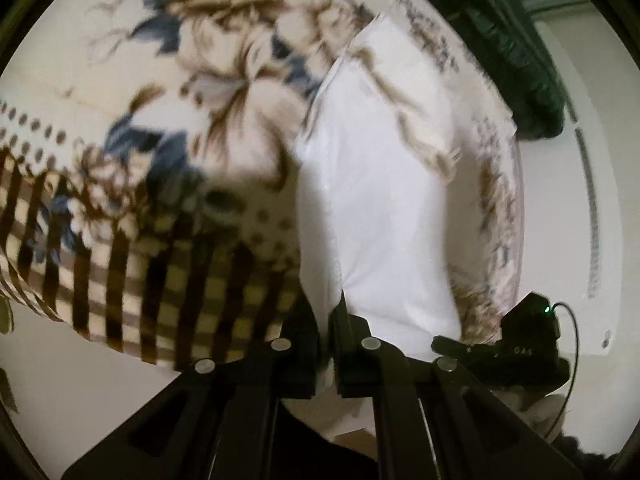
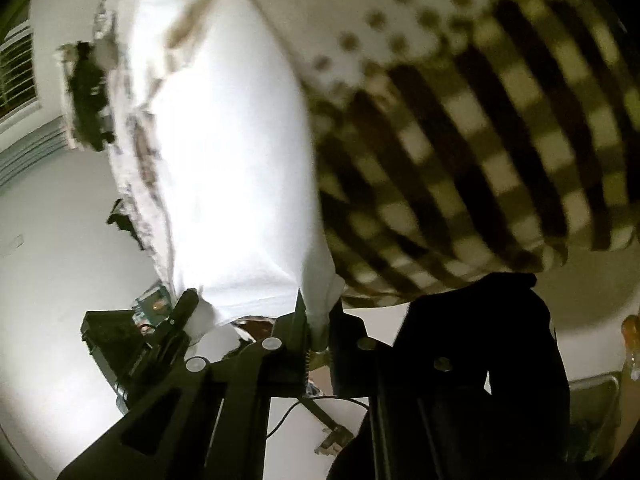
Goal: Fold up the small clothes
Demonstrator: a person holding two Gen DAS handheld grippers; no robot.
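A white garment [image 1: 372, 200] stretches up from my left gripper [image 1: 326, 320], which is shut on its lower edge. It hangs over a floral and checked blanket [image 1: 168, 160]. In the right wrist view the same white garment [image 2: 228, 160] runs up from my right gripper [image 2: 318, 320], which is shut on a bunched edge of it. The other gripper shows at the garment's far corner in each view, in the left wrist view [image 1: 492, 348] and in the right wrist view [image 2: 176, 324]. The cloth is taut between the two grippers.
The brown checked border of the blanket [image 2: 480, 140] fills the right of the right wrist view. A dark green cloth [image 1: 512, 40] lies at the top right. White wall with a vent [image 1: 588, 208] is beyond. A dark shape [image 2: 480, 360] sits beside my right gripper.
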